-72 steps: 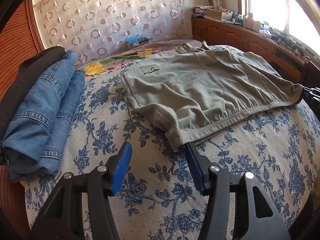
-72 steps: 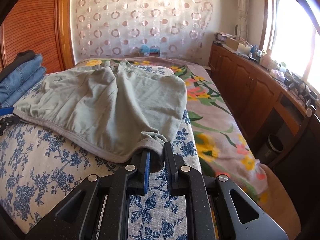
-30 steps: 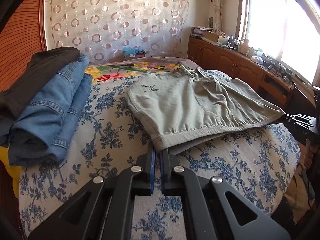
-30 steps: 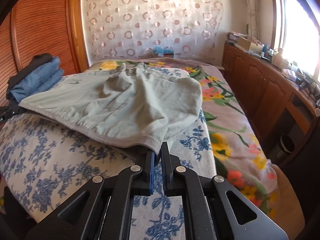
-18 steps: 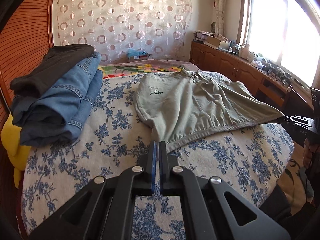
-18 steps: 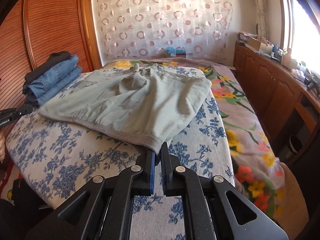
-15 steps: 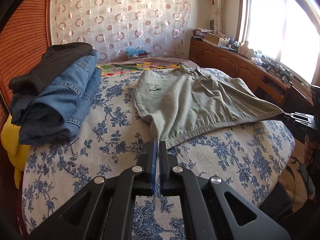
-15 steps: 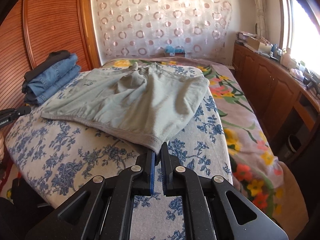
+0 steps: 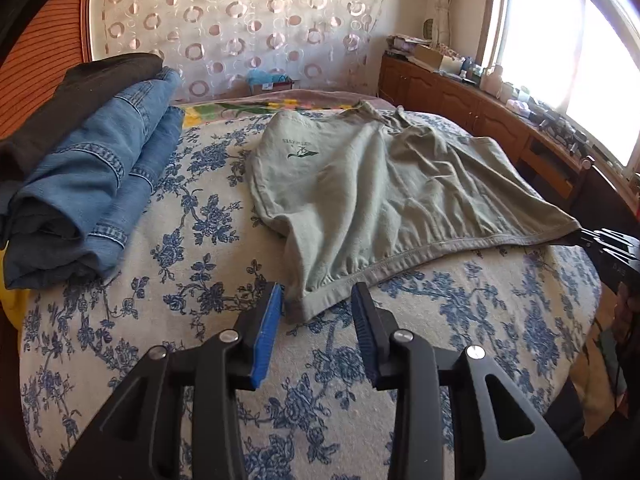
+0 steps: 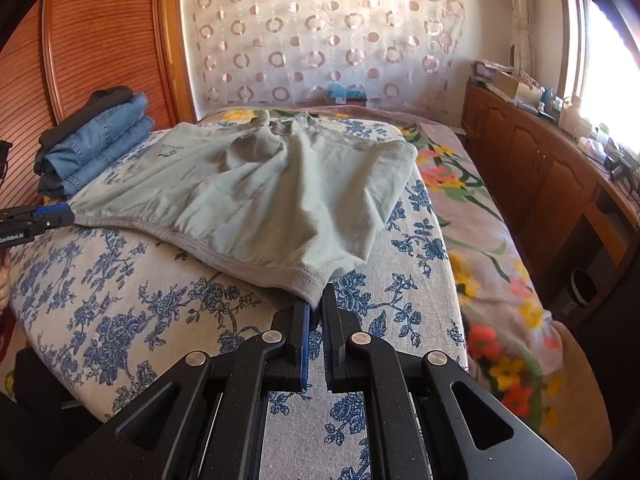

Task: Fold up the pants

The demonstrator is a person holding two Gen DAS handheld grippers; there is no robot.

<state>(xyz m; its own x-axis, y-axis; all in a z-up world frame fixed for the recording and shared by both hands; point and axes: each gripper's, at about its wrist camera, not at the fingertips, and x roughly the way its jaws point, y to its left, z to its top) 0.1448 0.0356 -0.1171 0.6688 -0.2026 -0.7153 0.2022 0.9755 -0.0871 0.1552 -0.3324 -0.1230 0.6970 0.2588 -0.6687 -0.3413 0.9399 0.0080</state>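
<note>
Grey-green pants (image 9: 380, 184) lie spread on the blue-flowered bed cover (image 9: 192, 280), waistband nearest me. My left gripper (image 9: 318, 300) sits low over the cover and its jaws are opening. The left waistband corner lies slack between the blue pads (image 9: 266, 320), which no longer press on it. In the right wrist view the same pants (image 10: 280, 192) stretch leftward, and my right gripper (image 10: 316, 304) is shut on the right waistband corner. That gripper also shows at the right edge of the left view (image 9: 592, 238); the left gripper (image 10: 52, 212) shows at the far left of the right view.
Folded jeans (image 9: 92, 184) with a dark garment on top are stacked at the bed's left side. A flowered blanket (image 10: 472, 216) covers the bed's right part. Wooden cabinets (image 10: 532, 168) with clutter run under the window, and a bin (image 10: 584, 284) stands on the floor.
The left jaws, shut on the waistband corner half a second ago, have parted and the corner has dropped onto the cover. The left hand has sunk lower. The right gripper holds as before.
</note>
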